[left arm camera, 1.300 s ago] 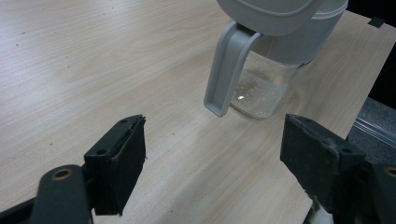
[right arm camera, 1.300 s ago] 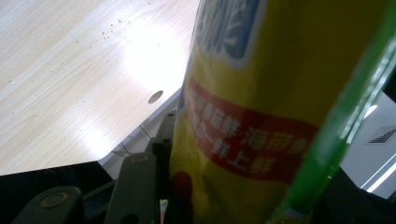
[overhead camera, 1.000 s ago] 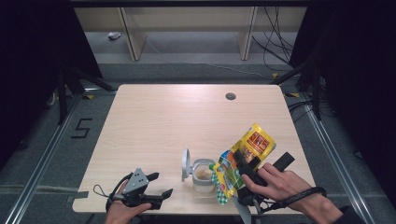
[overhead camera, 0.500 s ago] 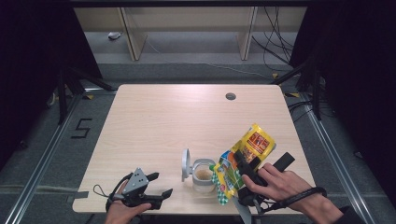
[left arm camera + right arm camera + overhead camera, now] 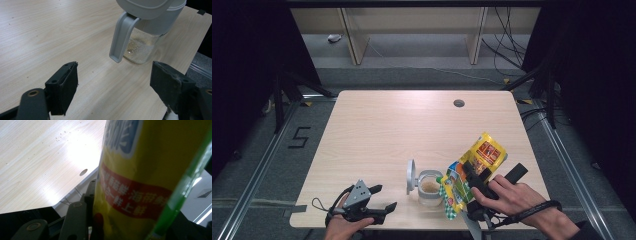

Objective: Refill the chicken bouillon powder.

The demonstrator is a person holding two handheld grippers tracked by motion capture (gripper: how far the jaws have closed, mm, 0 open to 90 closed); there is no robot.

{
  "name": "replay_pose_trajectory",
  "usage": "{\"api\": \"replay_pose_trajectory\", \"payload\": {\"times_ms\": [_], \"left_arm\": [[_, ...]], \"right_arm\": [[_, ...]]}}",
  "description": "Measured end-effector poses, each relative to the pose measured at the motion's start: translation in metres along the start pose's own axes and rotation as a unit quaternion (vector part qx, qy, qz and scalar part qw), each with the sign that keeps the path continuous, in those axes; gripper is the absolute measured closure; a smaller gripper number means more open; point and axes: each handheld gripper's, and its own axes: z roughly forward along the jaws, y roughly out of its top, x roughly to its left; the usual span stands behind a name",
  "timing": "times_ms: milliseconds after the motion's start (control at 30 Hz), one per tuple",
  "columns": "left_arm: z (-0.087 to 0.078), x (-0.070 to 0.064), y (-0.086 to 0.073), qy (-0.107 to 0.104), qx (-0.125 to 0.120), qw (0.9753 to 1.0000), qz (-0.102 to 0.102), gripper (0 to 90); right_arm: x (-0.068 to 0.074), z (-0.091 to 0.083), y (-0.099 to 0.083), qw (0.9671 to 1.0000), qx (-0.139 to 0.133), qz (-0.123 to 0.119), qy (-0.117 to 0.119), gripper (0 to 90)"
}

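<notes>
Tilting the yellow printed snack pouch [image 5: 474, 167] over the small clear glass jar [image 5: 430, 187] is the job of my right gripper [image 5: 469, 176]; its fingers are clamped on the pouch's middle, because a grip there lets me swing the open end down toward the jar's mouth in the lower middle of the high view. In the right gripper view the pouch [image 5: 150, 177] fills the right half of the frame, its red band and blue lettering pressed close against the camera, with one dark finger [image 5: 88, 195] flat against its side at the lower left; the far finger is hidden behind the bag. The pouch hangs slanted, its green-checked lower corner just beside the jar's rim, which I judge is where pouring would begin.

The jar's grey hinged plastic lid [image 5: 411, 175] stands flipped up on its left side so the mouth is free; pale crumbs already lie in the bottom, seen through the glass [image 5: 140, 50] at the upper right of the left gripper view.

My left gripper [image 5: 379, 200] rests on the pale wooden tabletop [image 5: 402, 125] at the lower left of the high view, its fingers [image 5: 65, 85] spread wide apart and holding nothing; they point toward the jar, near it but not touching, placed so I could steady it if the pouring nudges it.
</notes>
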Motion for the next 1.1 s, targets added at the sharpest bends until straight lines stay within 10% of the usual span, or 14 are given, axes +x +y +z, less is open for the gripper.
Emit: {"api": "replay_pose_trajectory", "payload": {"times_ms": [1100], "left_arm": [[-0.0001,-0.0001,0.0,0.0,-0.001,1.0,0.0,21.9]], "right_arm": [[-0.0017,-0.0019,-0.0035,1.0,0.001,-0.002,-0.001,63.0]]}}
